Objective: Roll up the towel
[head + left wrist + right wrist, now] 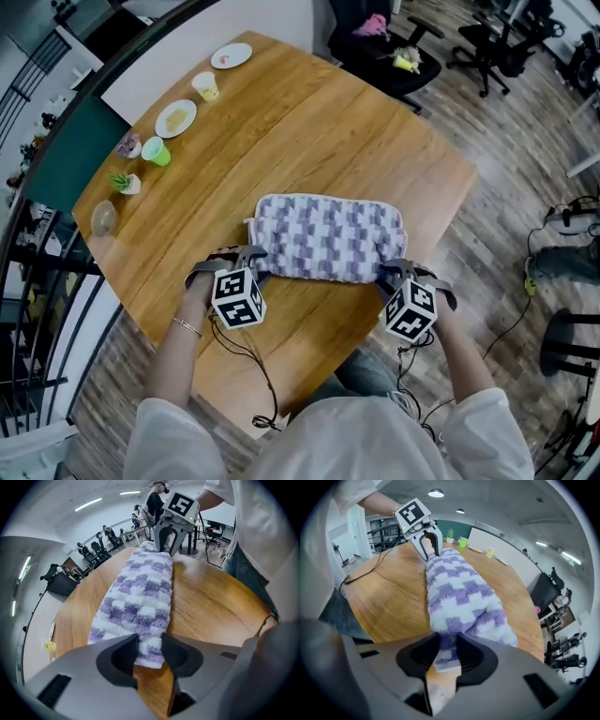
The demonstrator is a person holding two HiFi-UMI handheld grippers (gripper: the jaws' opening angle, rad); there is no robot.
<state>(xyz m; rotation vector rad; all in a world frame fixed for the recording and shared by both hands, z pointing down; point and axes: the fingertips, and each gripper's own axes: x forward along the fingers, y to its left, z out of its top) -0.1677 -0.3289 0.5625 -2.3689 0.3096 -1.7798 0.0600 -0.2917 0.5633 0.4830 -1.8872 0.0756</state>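
A purple-and-white checked towel (328, 236) lies folded into a thick band across the middle of the wooden table (309, 122). My left gripper (246, 264) stands at the towel's near left corner, my right gripper (397, 274) at its near right corner. In the left gripper view the towel (140, 592) runs away from the left gripper (150, 651), whose pads pinch its end corner; the right gripper (165, 545) grips the far end. In the right gripper view the right gripper (446, 651) is likewise shut on the towel (459, 592), with the left gripper (430, 545) at the far end.
Along the table's far left edge stand two plates (175, 118), a yellow cup (206, 86), a green cup (156, 150), a small potted plant (125, 182) and a glass (103, 217). Office chairs (394, 56) stand beyond the table. The near table edge (309, 394) is close behind my grippers.
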